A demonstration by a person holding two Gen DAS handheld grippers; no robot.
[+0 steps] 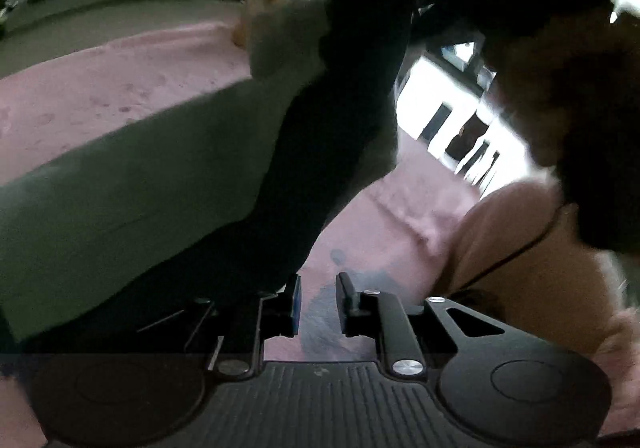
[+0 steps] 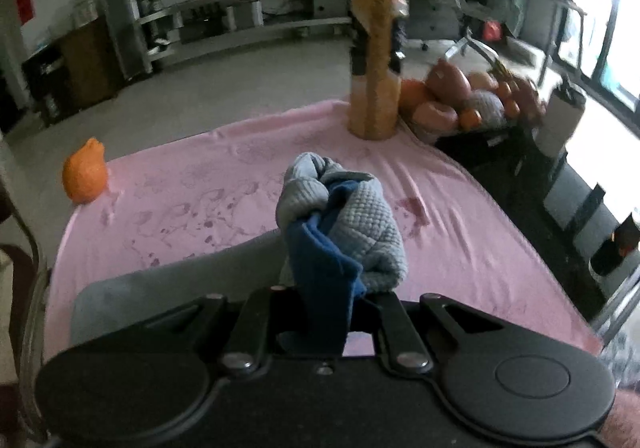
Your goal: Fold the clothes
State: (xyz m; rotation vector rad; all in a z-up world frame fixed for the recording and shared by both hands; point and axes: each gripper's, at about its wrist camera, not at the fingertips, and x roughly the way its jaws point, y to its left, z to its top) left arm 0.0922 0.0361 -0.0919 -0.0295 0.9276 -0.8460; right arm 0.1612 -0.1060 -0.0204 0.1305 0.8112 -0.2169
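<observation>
On the pink sheet (image 2: pixel 192 203) lie one grey garment (image 2: pixel 168 288), one orange bag (image 2: pixel 85 172) and one tall bottle (image 2: pixel 376 59). One right gripper (image 2: pixel 326 312) is clamped on a bunched blue-and-grey garment (image 2: pixel 344 224), lifted above the sheet. One left gripper (image 1: pixel 318 304) stands slightly apart, holding nothing.

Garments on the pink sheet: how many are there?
2: a grey-and-blue quilted garment bunched up and clamped in the right gripper, and a flat grey garment beneath. Others may be hidden.
</observation>
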